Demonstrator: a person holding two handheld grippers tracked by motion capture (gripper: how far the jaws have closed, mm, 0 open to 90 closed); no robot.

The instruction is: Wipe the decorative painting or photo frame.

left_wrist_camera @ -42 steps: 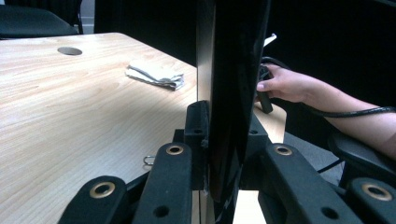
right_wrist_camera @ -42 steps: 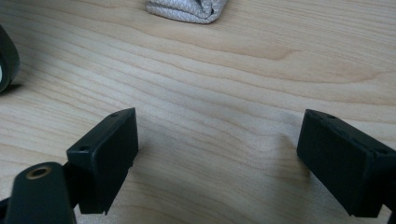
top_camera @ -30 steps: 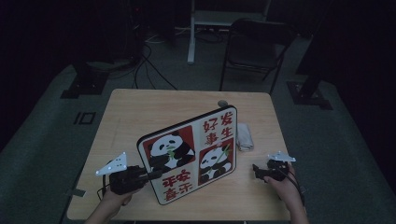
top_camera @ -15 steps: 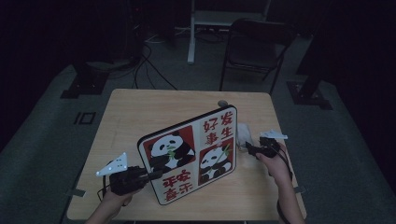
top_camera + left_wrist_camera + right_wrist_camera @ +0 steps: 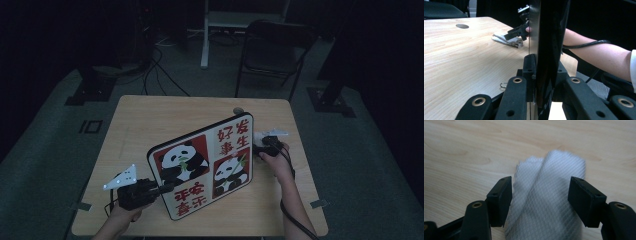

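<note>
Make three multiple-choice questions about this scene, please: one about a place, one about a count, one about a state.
1. Where does the folded white cloth lie?
A. on the chair
B. on the table beside the board's right edge
C. on the floor

2. How many pandas are printed on the panda board?
A. two
B. four
C. one

3. How is the left gripper?
A. open above the table
B. shut on the cloth
C. shut on the board's edge

Answers: 1 B, the cloth rests on the wooden table between the jaws of the right gripper. 2 A, two panda pictures show. 3 C, its jaws clamp the upright board.
</note>
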